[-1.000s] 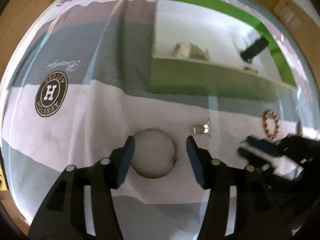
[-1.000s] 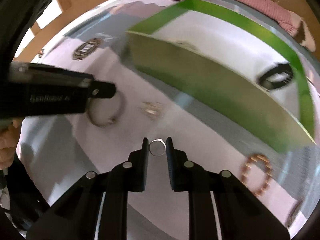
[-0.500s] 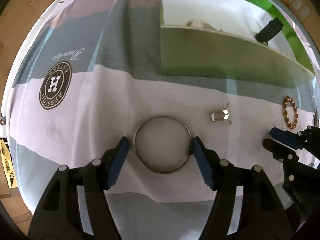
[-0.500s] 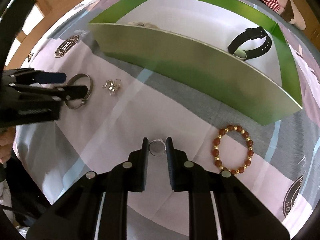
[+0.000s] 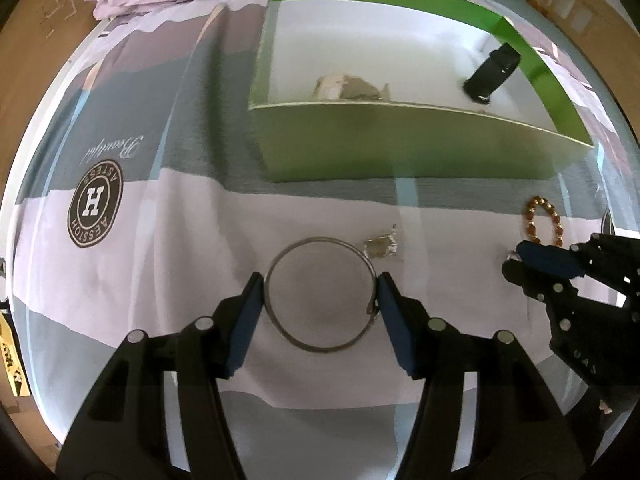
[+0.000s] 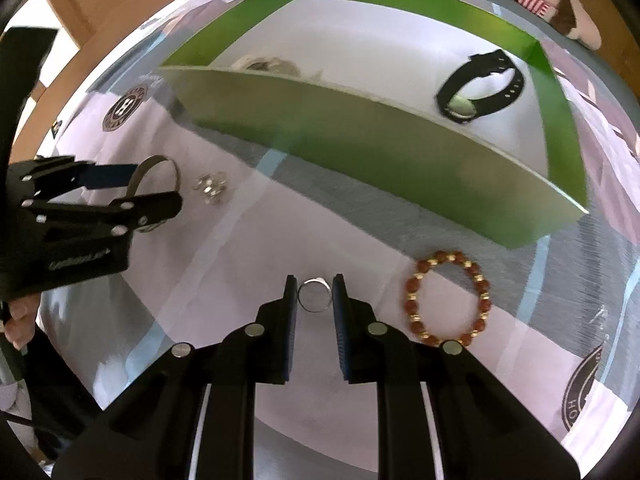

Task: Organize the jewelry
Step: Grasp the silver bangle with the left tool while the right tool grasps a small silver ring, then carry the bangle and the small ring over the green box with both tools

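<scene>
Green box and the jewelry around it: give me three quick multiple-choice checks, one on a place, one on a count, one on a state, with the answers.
1. Where is the black watch?
A. Inside the green box
B. On the cloth beside the beaded bracelet
C. Between the fingers of the left hand-held gripper

2. How many items lie inside the box?
A. None
B. Two
C. Five

3. What does the right hand-held gripper hold?
A. Nothing
B. The bracelet
C. A silver ring

Answers: 1 A, the watch lies on the box's white floor. 2 B, only the watch and a pale crumpled piece show. 3 C, the pads press on the ring's sides.
</scene>
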Demonstrator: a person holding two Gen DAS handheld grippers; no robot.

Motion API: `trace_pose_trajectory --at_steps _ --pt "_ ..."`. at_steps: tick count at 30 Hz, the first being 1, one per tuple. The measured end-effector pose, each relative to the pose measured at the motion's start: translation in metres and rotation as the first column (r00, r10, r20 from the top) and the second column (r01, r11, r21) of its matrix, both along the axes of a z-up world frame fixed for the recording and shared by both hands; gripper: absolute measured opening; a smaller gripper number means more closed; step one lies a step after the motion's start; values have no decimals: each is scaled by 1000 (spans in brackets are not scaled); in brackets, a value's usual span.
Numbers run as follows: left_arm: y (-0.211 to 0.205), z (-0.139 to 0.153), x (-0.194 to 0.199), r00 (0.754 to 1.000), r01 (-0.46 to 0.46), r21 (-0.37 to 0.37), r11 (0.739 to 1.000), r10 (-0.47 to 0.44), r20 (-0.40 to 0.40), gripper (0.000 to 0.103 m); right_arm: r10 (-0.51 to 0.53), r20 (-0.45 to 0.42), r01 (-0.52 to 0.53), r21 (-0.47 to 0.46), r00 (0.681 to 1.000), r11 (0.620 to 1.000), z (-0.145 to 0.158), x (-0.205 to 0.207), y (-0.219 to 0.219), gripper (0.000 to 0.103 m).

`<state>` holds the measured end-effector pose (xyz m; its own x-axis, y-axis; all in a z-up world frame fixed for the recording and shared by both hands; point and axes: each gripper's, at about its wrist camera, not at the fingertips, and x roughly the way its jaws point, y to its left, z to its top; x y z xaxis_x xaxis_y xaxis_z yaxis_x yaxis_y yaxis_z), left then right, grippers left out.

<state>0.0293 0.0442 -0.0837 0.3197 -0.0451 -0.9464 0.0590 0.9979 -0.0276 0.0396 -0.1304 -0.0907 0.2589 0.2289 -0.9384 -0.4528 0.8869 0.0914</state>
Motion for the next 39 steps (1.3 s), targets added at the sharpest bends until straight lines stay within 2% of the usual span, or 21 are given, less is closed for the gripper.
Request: trace_pose_trajectory --at_steps 5,14,22,32,39 --pt "-4 6 3 998 11 8 1000 -12 58 58 -18 16 18 -9 1000 1000 3 1 -5 17" --pt "-22 37 -8 983 29 14 999 -31 183 58 -45 138 48 -12 989 999 33 1 -17 17" --pt "-26 34 -6 980 56 24 998 -60 188 58 -70 164 68 13 984 998 46 4 -27 17" --pt "-27 35 -8 978 64 20 998 -67 198 58 -71 159 73 -8 985 997 42 3 -27 17" --pt "-28 43 -10 970 69 -1 998 -67 235 58 -96 204 84 66 974 994 60 4 -37 17"
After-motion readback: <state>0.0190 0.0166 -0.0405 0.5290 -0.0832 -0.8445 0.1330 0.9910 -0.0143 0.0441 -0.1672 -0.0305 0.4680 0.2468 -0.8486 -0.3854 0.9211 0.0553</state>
